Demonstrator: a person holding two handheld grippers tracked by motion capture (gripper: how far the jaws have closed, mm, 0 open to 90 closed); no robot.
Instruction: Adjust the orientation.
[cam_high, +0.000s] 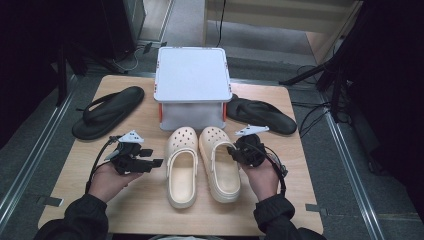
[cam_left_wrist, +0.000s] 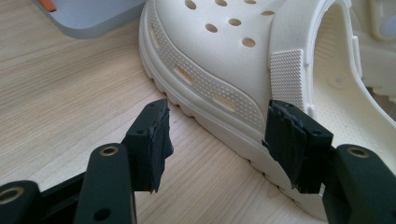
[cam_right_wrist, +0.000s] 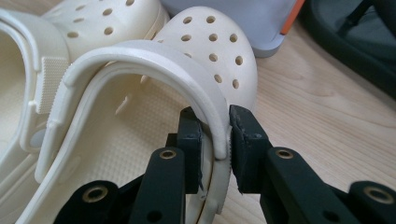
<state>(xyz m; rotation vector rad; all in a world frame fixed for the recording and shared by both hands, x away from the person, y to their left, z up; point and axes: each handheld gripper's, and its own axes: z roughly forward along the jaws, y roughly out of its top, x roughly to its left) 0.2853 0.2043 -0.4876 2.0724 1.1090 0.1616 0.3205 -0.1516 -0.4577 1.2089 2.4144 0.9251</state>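
Wooden table (cam_high: 150, 200) on a grey floor, dark room around it.

High view: grey lidded box (cam_high: 192, 82) at the far middle of the table, one black flip-flop (cam_high: 107, 112) to its left, another black flip-flop (cam_high: 262, 116) to its right. Pair of cream clogs just in front of the box, side by side, toes touching or nearly touching the box, heels toward the person. Long axes run near-to-far, left clog (cam_high: 181, 165) angled slightly against the right clog (cam_high: 219, 162). Left gripper (cam_high: 150, 163) sits level just left of the left clog, jaws pointing at its side. Right gripper (cam_high: 235, 150) is at the right clog's outer edge, about mid-length.

Left gripper view: jaws wide apart, nothing between the pads. Left clog (cam_left_wrist: 243, 60) lies across the frame ahead, toe up-left, box corner (cam_left_wrist: 88, 18) beyond it. Right-hand pad (cam_left_wrist: 294, 144) overlaps the clog's sole edge in frame; contact can't be told. Left-hand pad is over bare table.

Right gripper view: jaws narrowed onto the right clog's heel strap (cam_right_wrist: 187, 79) and side rim, one pad inside, one outside. Pads (cam_right_wrist: 243, 140) press both faces, so it's clamped. Right clog's toe (cam_right_wrist: 215, 51) points away toward the box; left clog (cam_right_wrist: 70, 28) is at the left.
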